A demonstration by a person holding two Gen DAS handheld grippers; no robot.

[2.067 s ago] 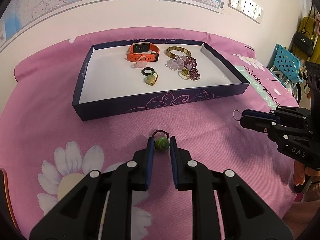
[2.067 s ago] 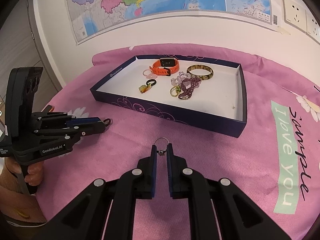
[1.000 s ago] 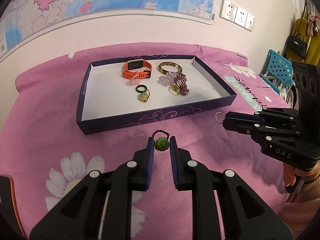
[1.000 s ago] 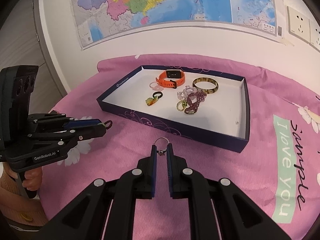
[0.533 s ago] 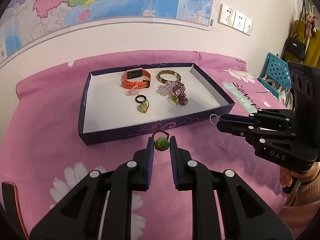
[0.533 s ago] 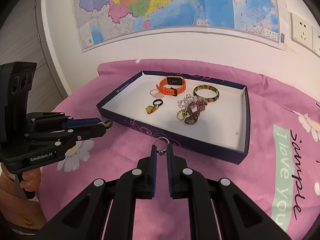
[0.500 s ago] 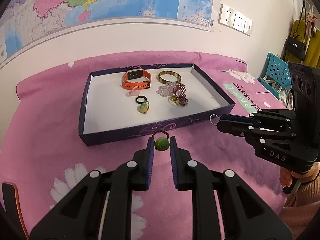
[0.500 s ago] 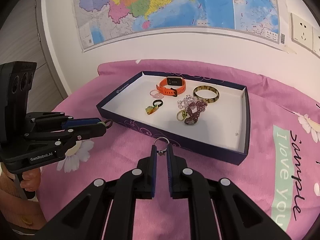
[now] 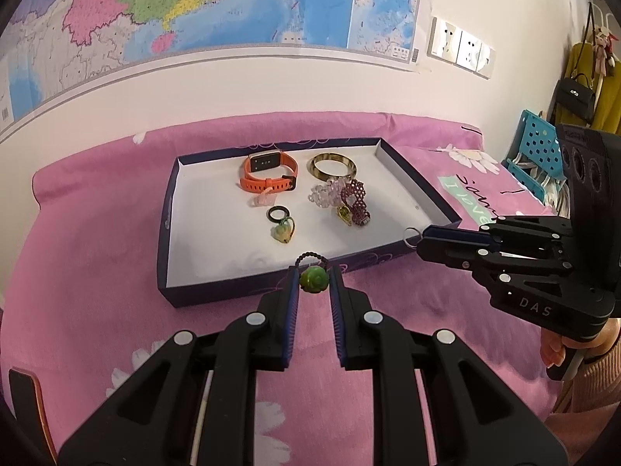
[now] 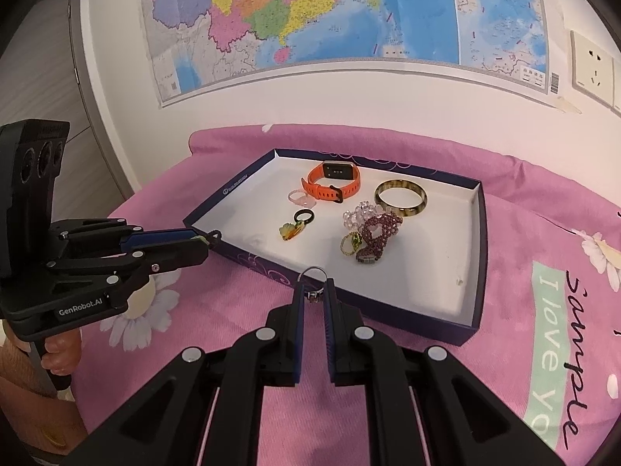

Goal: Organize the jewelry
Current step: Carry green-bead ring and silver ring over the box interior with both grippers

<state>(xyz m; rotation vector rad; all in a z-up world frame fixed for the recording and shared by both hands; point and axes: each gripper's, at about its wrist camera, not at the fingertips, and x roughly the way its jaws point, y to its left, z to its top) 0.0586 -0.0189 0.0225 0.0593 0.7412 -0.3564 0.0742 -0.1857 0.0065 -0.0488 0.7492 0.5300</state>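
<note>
A dark blue tray (image 9: 163, 233) with a white floor sits on the pink cloth. It holds an orange watch (image 9: 269, 176), a gold bangle (image 9: 332, 166), bead bracelets (image 9: 355, 200) and small rings. My left gripper (image 9: 313, 277) is shut on a green-stone ring (image 9: 313, 279), raised at the tray's near wall. My right gripper (image 10: 313, 295) is shut on a silver ring (image 10: 313, 275), raised near the tray's front wall (image 10: 349, 303). Each gripper shows in the other's view, the right one (image 9: 421, 239) and the left one (image 10: 203, 242).
The pink flowered cloth (image 9: 77, 272) covers the table around the tray. A wall with a map (image 9: 194, 7) stands behind. A blue chair (image 9: 539, 151) and hanging bags are at the far right. A grey door (image 10: 39, 77) is at the left.
Both grippers have risen and moved closer to the tray, each still holding its ring. The tray's contents have not moved.
</note>
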